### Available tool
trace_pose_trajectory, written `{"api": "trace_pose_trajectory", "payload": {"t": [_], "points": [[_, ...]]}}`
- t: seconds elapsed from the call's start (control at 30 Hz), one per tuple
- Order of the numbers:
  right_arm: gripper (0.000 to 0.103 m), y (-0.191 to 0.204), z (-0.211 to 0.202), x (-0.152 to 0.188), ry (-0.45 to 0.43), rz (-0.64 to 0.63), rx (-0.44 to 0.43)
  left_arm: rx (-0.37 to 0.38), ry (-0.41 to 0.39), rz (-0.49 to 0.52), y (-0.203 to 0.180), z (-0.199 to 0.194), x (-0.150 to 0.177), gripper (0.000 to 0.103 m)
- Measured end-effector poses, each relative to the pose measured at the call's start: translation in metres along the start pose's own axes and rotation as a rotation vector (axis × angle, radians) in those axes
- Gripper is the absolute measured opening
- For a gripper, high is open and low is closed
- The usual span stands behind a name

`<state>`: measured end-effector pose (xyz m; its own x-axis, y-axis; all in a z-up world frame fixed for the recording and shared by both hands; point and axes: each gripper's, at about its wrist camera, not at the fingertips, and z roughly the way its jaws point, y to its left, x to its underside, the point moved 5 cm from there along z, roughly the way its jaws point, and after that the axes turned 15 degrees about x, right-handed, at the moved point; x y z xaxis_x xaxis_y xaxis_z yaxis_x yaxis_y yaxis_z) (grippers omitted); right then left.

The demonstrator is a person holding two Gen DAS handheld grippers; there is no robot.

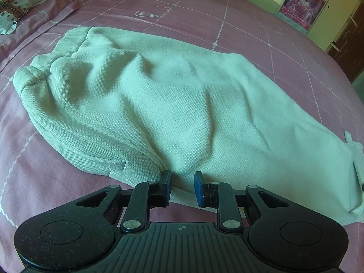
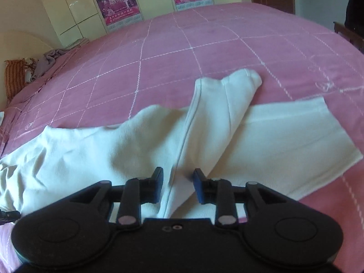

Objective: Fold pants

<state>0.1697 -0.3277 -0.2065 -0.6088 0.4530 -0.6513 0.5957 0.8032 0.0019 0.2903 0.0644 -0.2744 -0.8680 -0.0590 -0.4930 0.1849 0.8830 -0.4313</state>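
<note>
Pants (image 1: 182, 104), left wrist view: pale, rumpled, lying on the pink checked bed (image 1: 261, 34), bunched waistband at 10 o'clock, left tongs (image 1: 182, 185) slightly parted over the near hem, nothing pinched. Right wrist view adds the legs: one leg (image 2: 218, 113) flipped across the other toward 1 o'clock, right tongs (image 2: 178, 183) released above it. Likely mid-fold; next move needs pinching and straightening that leg.

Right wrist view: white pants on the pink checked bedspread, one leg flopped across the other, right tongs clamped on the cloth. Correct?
Not clamped. In the right wrist view the right tongs stand apart over the pants, pads pressing nothing. The pants do lie on the pink bedspread, one leg across the other.
</note>
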Motion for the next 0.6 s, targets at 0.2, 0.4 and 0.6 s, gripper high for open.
{"api": "trace_pose_trajectory", "payload": {"t": [0.2, 0.4, 0.6], "points": [[0.038, 0.013, 0.050, -0.029, 0.058, -0.063, 0.109, -0.002, -0.004, -0.001, 0.001, 0.000, 0.001, 0.024], [0.009, -0.022, 0.048, -0.045, 0.028, -0.036, 0.147, -0.005, -0.005, 0.014, 0.000, -0.001, 0.001, 0.024], [0.007, -0.099, 0.028, 0.011, 0.113, 0.148, 0.111, -0.064, -0.006, 0.088, -0.010, 0.002, 0.004, 0.024]]}}
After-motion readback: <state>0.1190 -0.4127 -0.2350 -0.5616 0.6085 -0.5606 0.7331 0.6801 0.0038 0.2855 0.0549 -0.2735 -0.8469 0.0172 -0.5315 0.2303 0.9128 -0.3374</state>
